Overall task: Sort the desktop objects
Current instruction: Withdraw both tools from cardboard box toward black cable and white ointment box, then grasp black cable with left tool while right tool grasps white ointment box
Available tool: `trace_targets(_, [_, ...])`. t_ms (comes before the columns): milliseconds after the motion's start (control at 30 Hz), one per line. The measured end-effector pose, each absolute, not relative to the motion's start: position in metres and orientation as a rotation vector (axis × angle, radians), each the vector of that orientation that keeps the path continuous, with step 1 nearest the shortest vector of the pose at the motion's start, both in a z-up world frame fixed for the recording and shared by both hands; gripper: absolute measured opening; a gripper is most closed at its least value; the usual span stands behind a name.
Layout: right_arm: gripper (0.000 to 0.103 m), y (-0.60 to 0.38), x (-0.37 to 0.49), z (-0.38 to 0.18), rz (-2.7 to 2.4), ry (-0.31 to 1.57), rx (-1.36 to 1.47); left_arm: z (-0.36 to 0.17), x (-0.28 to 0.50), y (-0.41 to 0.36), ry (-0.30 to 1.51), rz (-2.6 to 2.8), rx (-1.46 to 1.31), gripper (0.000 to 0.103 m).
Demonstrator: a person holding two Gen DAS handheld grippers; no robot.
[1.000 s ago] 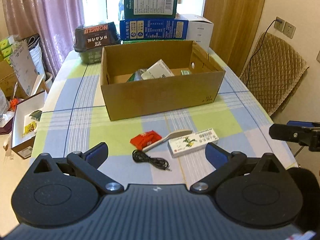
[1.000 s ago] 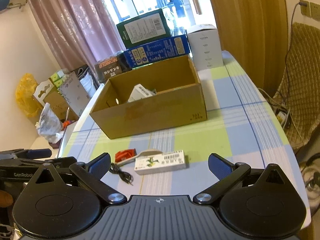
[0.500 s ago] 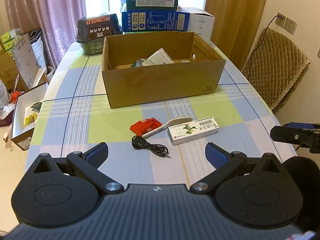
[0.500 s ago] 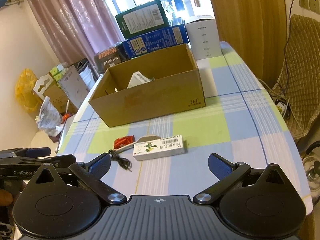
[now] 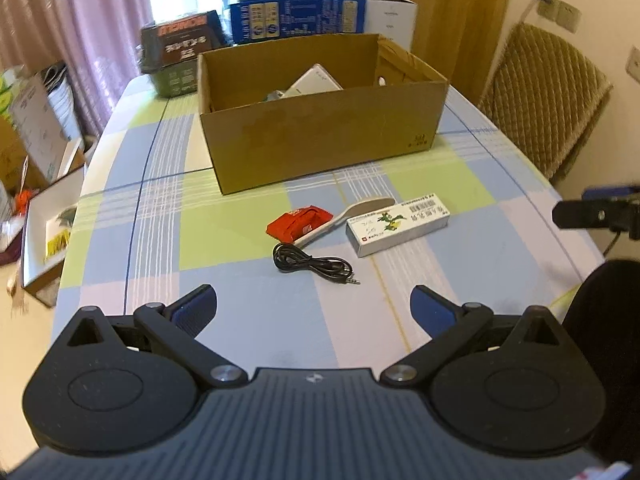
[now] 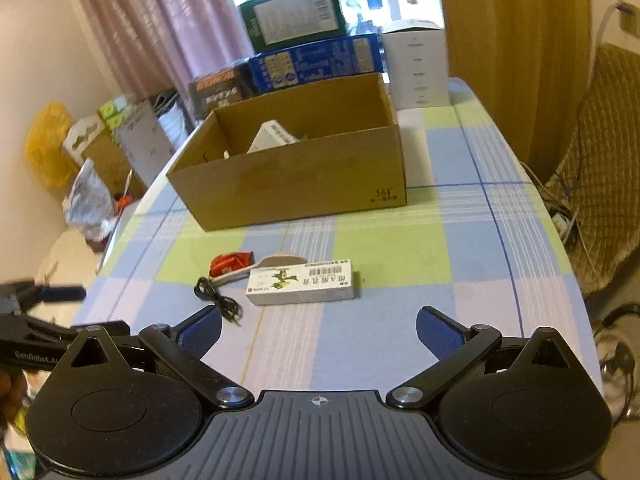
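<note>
I see the counter [image 5: 248, 320] first, spread with a blue, green and white check cloth. At its far half sits the open cardboard box [image 5: 324, 136], with a white carton [image 5: 316, 82] leaning inside it. Behind the box stand stacked packages: a blue one [image 5: 292, 20] with a green one on top, a dark one to the left, a white one to the right.

My left tongs [image 5: 314, 308] hang above the near edge of the counter, spread wide and empty. My right tongs [image 6: 318, 330] do the same from further right, also wide and holding nothing. In the left view the tip of the right tongs pokes in at the right edge; in the right view the left tongs show at the lower left.

The loose things lie in a cluster between the tongs and the box, apart from both. The white medicine box [image 5: 398, 224] lies flat, long side towards me; in the right view [image 6: 302, 284] it sits ahead of the tongs and slightly left of the gap's middle. Left of it lies a white spoon [image 5: 348, 214], its bowl touching or just beside the medicine box's far edge and its handle running under the red packet [image 5: 300, 222]. The black cable [image 5: 312, 262] lies nearest the left tongs, coiled at one end, plug pointing right, straight ahead of the gap between the fingers.
</note>
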State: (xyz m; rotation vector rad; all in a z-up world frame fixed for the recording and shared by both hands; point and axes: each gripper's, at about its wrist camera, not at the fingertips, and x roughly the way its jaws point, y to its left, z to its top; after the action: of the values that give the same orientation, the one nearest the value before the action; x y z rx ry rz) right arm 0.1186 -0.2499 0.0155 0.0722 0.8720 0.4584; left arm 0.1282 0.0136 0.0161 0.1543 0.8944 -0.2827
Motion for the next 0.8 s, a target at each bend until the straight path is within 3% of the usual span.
trace_targets(167, [0.101, -0.241, 0.127, 0.01, 0.509, 0.885, -0.025, 0.006, 0.134, 0.011, 0.88, -0.366, 0.259, 0.101])
trace_targets(300, [0.101, -0.231, 0.135, 0.001, 0.557, 0.904, -0.141, -0.005, 0.142, 0.009, 0.88, -0.405, 0.339, 0.093])
trace_targets(567, [0.1, -0.205, 0.155, -0.015, 0.697, 0.901, -0.411, -0.023, 0.158, -0.002, 0.836, -0.578, 0.521, 0.087])
trace_targets(667, [0.093, -0.193, 0.164, -0.022, 0.759, 0.895, -0.511, -0.029, 0.167, -0.006, 0.808, -0.666, 0.601, 0.082])
trace_targets(800, [0.086, -0.179, 0.178, -0.033, 0.822, 0.892, -0.594, -0.041, 0.184, -0.012, 0.815, -0.78, 0.708, 0.061])
